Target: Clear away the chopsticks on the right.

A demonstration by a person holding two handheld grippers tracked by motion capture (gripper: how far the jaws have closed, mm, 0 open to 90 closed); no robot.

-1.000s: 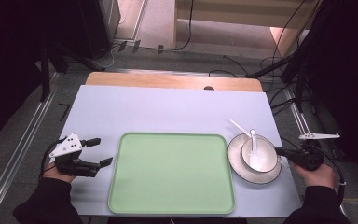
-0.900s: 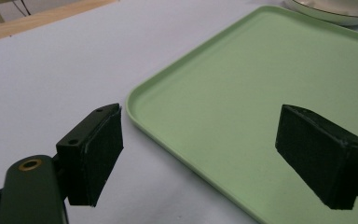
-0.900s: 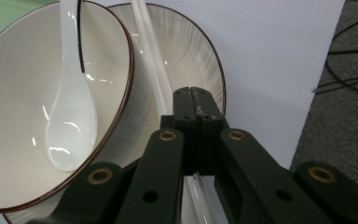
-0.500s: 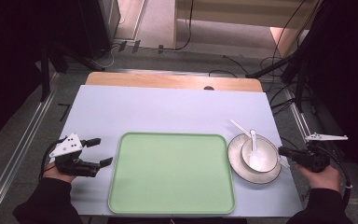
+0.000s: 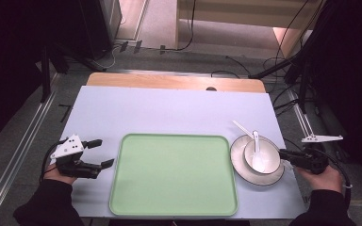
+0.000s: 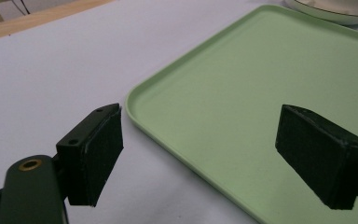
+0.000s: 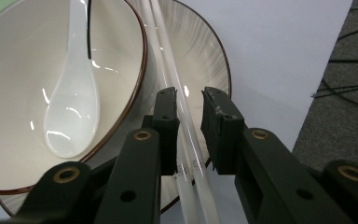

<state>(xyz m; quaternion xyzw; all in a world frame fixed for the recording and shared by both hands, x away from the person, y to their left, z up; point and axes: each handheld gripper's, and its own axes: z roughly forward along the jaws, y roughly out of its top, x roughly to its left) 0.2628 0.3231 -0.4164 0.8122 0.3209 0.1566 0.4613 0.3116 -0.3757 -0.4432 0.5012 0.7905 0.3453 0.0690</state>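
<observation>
Right hand-held gripper [image 7: 189, 100], at the right edge of the counter [image 5: 169, 110]: its jaws have just been opening and now stand a narrow gap apart, astride the near end of a pair of white chopsticks [image 7: 168, 60]. The pads lie close on either side of the sticks, but whether they press on them cannot be told. In the high view this hand-held gripper [image 5: 283, 154] is small and dark, partly covered by the holding hand [image 5: 321, 178], and its jaws are hard to make out there.

The chopsticks lie across the rim of a white plate [image 7: 200, 51], just beside a white bowl [image 7: 23, 56] with a brown rim that sits on the plate; their near end is cut off at the bottom of the right gripper view. A white spoon [image 7: 72, 107] rests inside the bowl, its handle cut off at the top edge. Plate and bowl stand just right of a green tray [image 5: 174, 176].

Left hand-held gripper [image 6: 200, 149], at the tray's left edge: jaws wide apart, nothing between them but the tray's rim and the counter. The right pad is cut off at the frame edge.
</observation>
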